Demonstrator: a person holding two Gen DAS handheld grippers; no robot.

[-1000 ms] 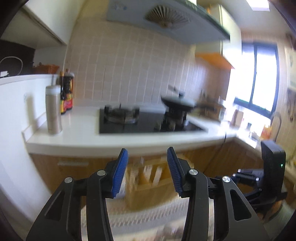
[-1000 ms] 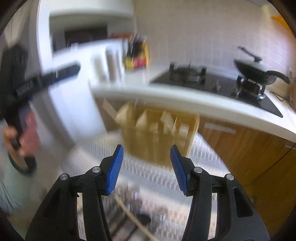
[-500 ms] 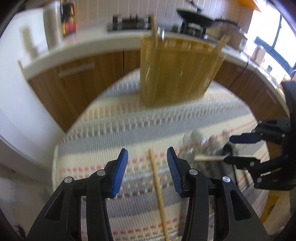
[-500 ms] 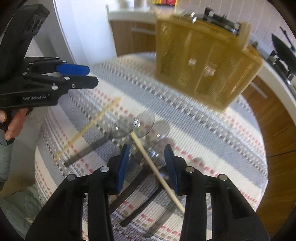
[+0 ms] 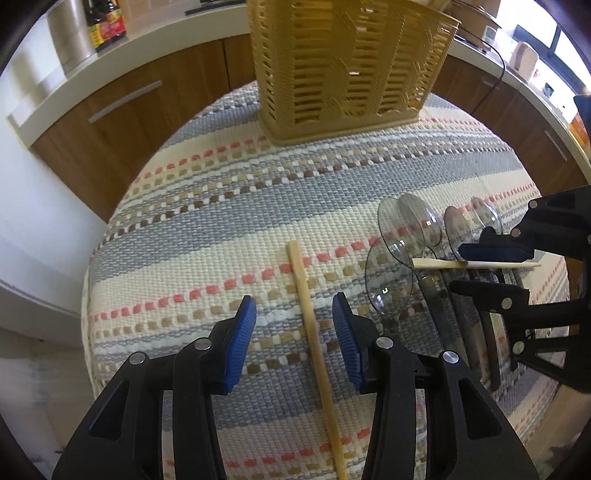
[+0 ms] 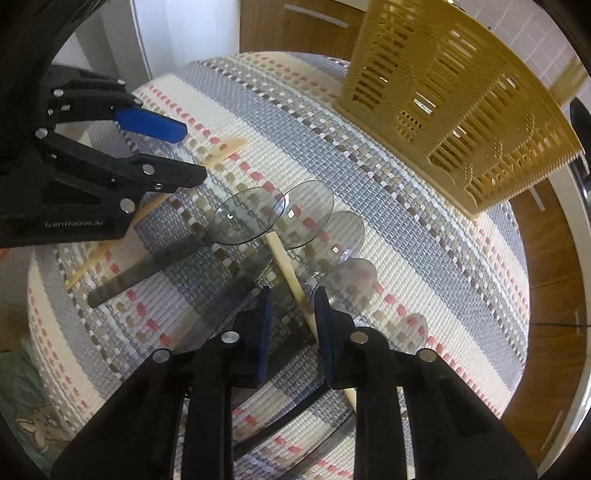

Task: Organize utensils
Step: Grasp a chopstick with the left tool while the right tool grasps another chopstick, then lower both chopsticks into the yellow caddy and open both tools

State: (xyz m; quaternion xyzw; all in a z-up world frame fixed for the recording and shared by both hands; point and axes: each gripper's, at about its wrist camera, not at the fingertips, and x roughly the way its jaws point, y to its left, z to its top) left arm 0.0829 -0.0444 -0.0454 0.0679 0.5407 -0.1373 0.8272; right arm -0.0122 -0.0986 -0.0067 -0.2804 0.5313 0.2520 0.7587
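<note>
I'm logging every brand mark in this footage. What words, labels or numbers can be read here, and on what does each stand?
"GenRobot.AI": pale lettering on the black body of the left gripper, seen from the right wrist view.
Red and yellow labels on the dark sauce bottles on the counter: too blurred to read.
Nothing readable on the yellow basket, the chopsticks or the clear spoons.

A woven striped cloth [image 5: 229,206] in grey, cream and salmon covers the round tabletop right to its edges. Beyond its far edge run brown wooden cabinets [image 5: 147,107] with metal bar handles under a white kitchen counter [image 5: 122,48]. At the counter's left end stand a steel flask [image 5: 72,31] and dark sauce bottles [image 5: 105,22], just beside each other.
</note>
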